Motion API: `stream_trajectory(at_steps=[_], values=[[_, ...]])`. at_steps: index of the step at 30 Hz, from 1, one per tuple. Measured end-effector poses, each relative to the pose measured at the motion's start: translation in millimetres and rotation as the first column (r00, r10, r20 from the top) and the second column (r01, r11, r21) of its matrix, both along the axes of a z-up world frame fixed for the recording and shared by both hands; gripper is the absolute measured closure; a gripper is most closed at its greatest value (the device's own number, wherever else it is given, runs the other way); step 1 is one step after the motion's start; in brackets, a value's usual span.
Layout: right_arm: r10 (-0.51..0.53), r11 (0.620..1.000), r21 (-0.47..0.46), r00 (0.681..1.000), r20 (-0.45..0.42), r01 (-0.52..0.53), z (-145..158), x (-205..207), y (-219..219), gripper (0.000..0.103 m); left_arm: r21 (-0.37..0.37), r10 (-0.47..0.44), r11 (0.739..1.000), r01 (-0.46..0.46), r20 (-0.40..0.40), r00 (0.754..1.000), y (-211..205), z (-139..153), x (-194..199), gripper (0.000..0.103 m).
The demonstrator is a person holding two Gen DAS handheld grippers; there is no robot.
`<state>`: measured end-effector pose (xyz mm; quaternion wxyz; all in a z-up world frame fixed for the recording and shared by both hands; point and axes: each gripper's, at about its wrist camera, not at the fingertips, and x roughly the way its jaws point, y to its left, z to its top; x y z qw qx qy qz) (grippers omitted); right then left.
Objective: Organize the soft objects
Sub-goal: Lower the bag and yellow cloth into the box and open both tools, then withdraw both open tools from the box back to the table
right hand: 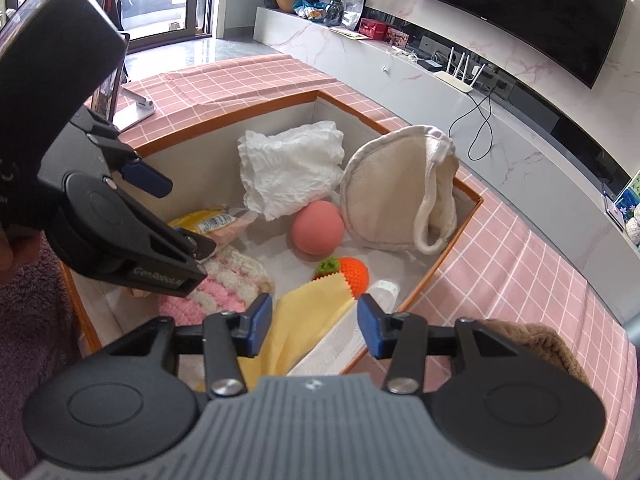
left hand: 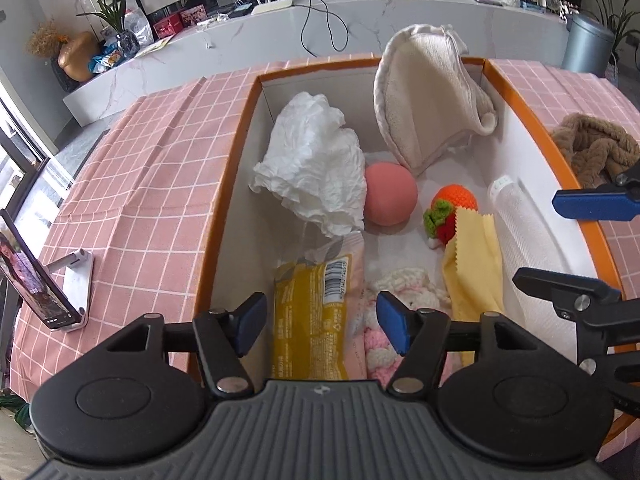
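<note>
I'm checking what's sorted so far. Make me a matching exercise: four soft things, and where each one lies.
Things:
1. Pink ball
2. Brown knit
3. Yellow cloth
4. White tissue

Places:
A. On the tablecloth, outside the box
B. In the box, partly over the crochet orange
C. In the box, against its left wall in the left wrist view
D. In the box, between the tissue and the crochet orange

Pairs: 1-D, 2-A, 3-B, 4-C
</note>
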<state>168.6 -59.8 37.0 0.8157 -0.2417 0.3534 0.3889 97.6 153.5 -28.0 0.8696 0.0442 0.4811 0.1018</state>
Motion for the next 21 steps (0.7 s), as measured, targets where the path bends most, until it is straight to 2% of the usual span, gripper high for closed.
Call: stream_trajectory(at_steps=[5,11,16,21], values=[[-0.046,0.998,0.055,0.999,0.020,0.044,11,-1,-14,0.056,-0.014,-0.019,1.000,0.020,0.081,0.997,-8,19,-6,0.028],[-0.171,0.976,0.146,0.985,0.034,0.165,26,1,-51,0.055,-0.062,-0.086,0.993,0.100,0.189,0.978,-32,43,-12,0.027],[-0.312,0.928,0.216,0.950,0.012,0.302,31,3,-97,0.053,-0.111,-0.166,0.973,0.202,0.270,0.949,-63,55,-16,0.026],[-0.434,0.868,0.260,0.901,-0.019,0.424,28,1,-147,0.051,-0.133,-0.252,0.944,0.301,0.299,0.920,-99,56,-13,0.026]])
